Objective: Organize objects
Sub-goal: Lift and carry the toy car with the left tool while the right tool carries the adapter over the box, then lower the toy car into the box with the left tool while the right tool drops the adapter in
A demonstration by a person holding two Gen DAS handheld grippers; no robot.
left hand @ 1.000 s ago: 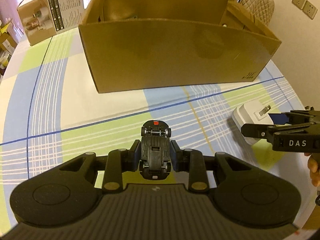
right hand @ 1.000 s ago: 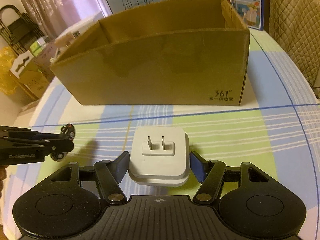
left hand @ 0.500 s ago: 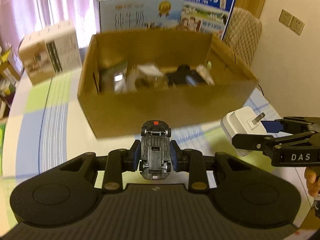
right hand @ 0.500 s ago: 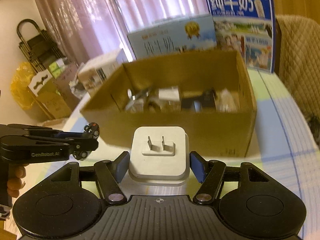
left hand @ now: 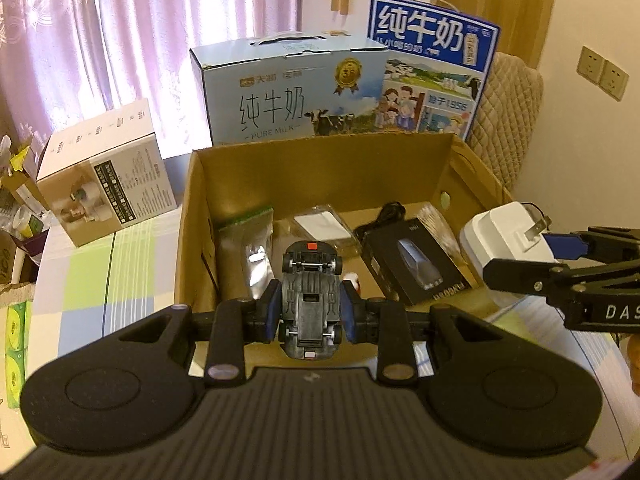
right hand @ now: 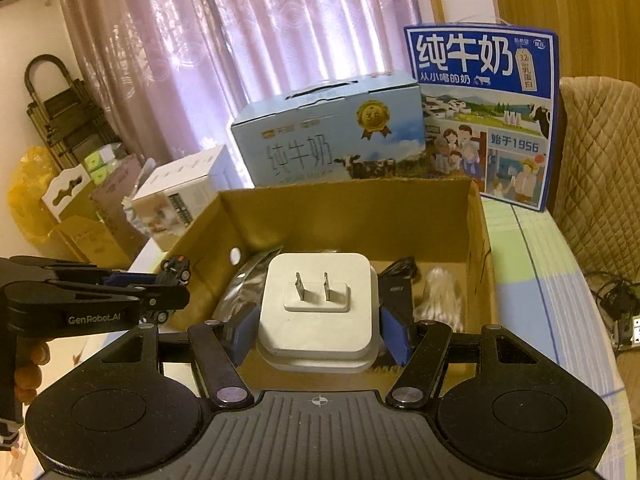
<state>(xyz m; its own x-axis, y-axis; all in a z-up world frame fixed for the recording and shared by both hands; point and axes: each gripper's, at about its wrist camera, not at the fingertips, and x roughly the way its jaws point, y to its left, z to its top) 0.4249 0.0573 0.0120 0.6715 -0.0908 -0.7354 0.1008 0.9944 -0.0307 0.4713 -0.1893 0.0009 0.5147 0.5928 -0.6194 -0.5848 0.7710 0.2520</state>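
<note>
Carrying both items over the open brown cardboard box (left hand: 400,152): my left gripper (left hand: 310,312) clamps the small grey toy car (left hand: 310,300), my right gripper (right hand: 318,320) clamps the white square plug adapter (right hand: 320,304). Next, probably lowering past the near wall ahead of my fingers, then releasing.

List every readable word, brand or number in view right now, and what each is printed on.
"纯牛奶", "始于1956": dark blue milk carton.
"纯牛奶", "PURE MILK": light blue milk carton.
"GenRobot.AI": left gripper, along its side.
"DAS": right gripper.
White box print, black box lettering: too small.
</note>
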